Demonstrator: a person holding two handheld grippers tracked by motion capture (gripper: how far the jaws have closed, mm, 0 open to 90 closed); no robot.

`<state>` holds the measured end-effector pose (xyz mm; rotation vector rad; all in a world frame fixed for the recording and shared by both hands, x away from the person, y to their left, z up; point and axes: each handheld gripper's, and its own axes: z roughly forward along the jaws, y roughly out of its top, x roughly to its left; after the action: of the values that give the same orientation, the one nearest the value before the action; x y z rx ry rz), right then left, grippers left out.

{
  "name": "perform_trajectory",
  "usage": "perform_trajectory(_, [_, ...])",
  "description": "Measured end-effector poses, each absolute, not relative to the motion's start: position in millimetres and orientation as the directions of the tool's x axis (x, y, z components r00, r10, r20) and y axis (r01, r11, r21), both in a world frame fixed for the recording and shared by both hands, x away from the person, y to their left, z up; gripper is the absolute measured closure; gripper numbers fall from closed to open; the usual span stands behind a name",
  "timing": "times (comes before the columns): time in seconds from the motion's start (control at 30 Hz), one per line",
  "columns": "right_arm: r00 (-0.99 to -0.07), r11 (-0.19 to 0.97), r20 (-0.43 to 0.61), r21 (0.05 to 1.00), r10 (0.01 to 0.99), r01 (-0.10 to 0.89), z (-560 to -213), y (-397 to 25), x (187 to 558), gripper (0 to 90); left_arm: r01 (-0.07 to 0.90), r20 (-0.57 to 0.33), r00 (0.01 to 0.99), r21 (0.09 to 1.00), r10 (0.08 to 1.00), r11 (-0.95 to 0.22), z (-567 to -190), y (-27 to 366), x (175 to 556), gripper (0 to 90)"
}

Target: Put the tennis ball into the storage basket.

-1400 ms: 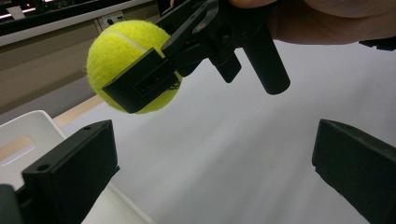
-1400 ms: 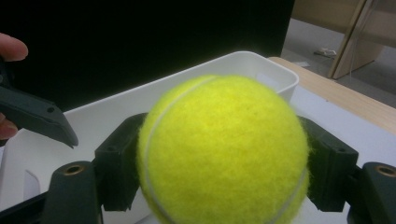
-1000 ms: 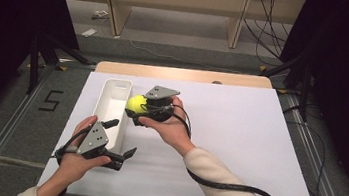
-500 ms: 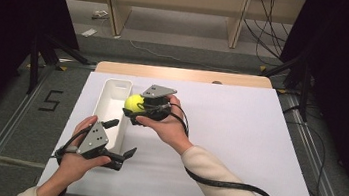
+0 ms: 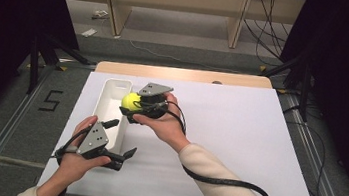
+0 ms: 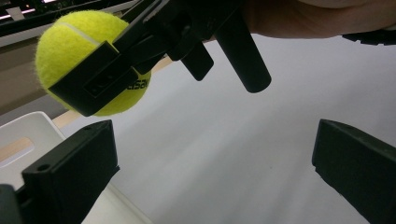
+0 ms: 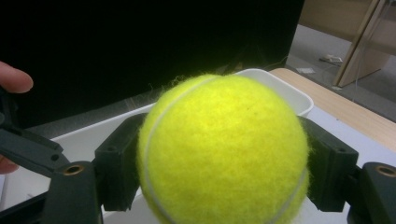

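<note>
**Ball held over the bin's right rim**

The white surface (image 5: 236,151) carries a long white bin (image 5: 106,101) at its left side, long axis running away from the person. The right tongs (image 5: 131,109) are clamped on a yellow tennis ball (image 5: 131,101), held raised at the bin's right wall about midway along; the bin lies just to the left of and below the ball. The left tongs (image 5: 122,137) stand wide apart and empty near the bin's near end. The right hand is the one placed for the drop.
</note>
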<state>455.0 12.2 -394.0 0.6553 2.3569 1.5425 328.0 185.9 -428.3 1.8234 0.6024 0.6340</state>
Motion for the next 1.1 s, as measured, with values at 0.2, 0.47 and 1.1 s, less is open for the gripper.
perform_trajectory(0.2, [-0.869, 0.339, 0.036, 0.912, 0.493, 0.23, -393, 15, 455, 26.7, 0.104, 0.137, 0.731, 0.946, 0.668, -0.308, -428, 186, 328, 0.0])
perform_trajectory(0.47, [-0.872, 0.34, 0.034, 0.913, 0.488, 0.225, -392, 19, 457, 26.7, 0.104, 0.138, 0.733, 0.945, 0.667, -0.309, -428, 186, 328, 0.0])
perform_trajectory(1.1, [-0.874, 0.34, 0.033, 0.913, 0.486, 0.223, -390, 24, 459, 26.7, 0.103, 0.136, 0.734, 0.946, 0.665, -0.306, -428, 185, 327, 0.0])
